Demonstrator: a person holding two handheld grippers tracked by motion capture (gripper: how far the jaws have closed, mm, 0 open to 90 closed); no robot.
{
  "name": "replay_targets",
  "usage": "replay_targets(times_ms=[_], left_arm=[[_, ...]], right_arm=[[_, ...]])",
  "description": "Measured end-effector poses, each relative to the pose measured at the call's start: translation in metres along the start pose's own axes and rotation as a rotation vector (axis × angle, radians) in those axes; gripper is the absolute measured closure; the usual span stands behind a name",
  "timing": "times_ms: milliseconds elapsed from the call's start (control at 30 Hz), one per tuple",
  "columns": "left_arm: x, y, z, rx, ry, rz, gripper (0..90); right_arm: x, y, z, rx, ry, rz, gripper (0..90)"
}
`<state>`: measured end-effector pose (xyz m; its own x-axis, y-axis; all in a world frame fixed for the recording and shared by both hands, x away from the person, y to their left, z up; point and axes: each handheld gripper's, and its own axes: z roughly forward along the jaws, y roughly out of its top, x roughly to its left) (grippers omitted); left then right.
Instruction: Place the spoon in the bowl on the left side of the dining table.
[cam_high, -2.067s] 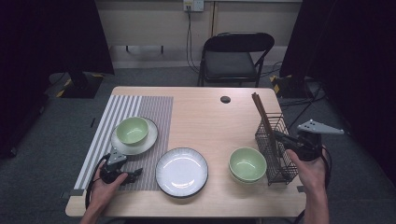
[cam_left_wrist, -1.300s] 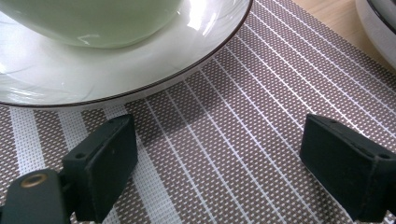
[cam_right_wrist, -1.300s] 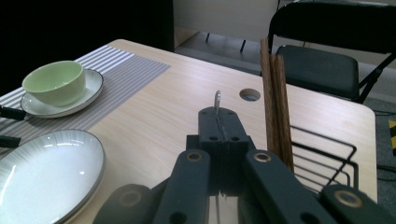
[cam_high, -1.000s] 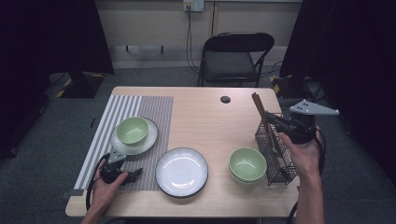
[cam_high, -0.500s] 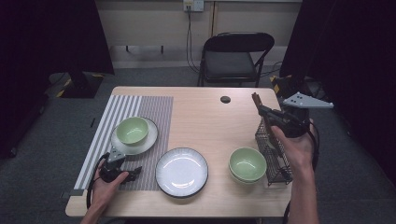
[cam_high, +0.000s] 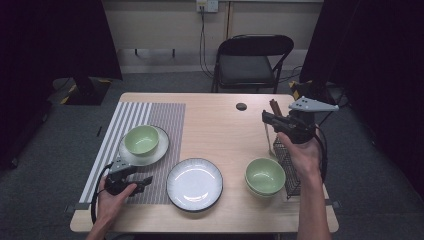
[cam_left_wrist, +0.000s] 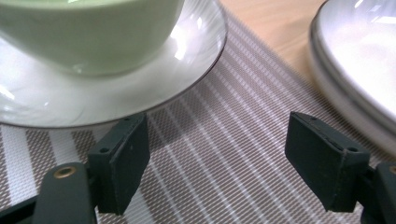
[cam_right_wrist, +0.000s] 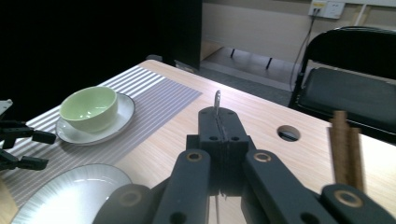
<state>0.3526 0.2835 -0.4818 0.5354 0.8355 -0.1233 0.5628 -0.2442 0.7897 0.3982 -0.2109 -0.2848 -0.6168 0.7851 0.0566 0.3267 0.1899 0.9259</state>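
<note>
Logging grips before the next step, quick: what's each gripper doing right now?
Left gripper: open, nothing between the jaws, low over the placemat.
Right gripper: shut on a thin metal utensil, lifted above the table.
</note>
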Motion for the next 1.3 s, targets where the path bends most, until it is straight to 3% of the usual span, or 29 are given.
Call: replay_targets(times_ms=[167,400,500,733,800,867,1100,1300], left_arm=[[-0.003,0.004,-0.002,-0.012,-0.016,0.020,22.0],[-0.008,0.010,-0.005,-0.036,-0.037,0.015,22.0],[-0.011,0.015,-0.006,-0.032,-0.067,-0.012,24.2],[-0.021,0.028,-0.007,-0.068,-0.100,0.011,24.7],[-0.021,0.032,-0.007,-0.082,-0.104,0.033,24.6],[-0.021,0.036,-0.005,-0.097,-0.127,-0.001,24.7],[-0.036,0.050,-0.003,-0.114,-0.151,0.050,24.8],[-0.048,0.062,0.000,-0.133,-0.185,0.083,24.8]], right_arm=[[0.006,0.001,0.012,-0.004,0.028,0.010,90.0],[0.019,0.002,0.029,-0.006,0.083,0.014,90.0],[0.025,0.004,0.036,-0.002,0.102,0.011,90.0],[0.034,0.008,0.047,0.000,0.135,0.012,90.0],[0.037,0.009,0.051,-0.004,0.145,0.013,90.0],[0.040,0.010,0.054,-0.004,0.155,0.011,90.0],[0.055,0.012,0.068,0.000,0.198,-0.022,89.9],[0.065,0.013,0.080,-0.002,0.235,-0.013,90.0]])
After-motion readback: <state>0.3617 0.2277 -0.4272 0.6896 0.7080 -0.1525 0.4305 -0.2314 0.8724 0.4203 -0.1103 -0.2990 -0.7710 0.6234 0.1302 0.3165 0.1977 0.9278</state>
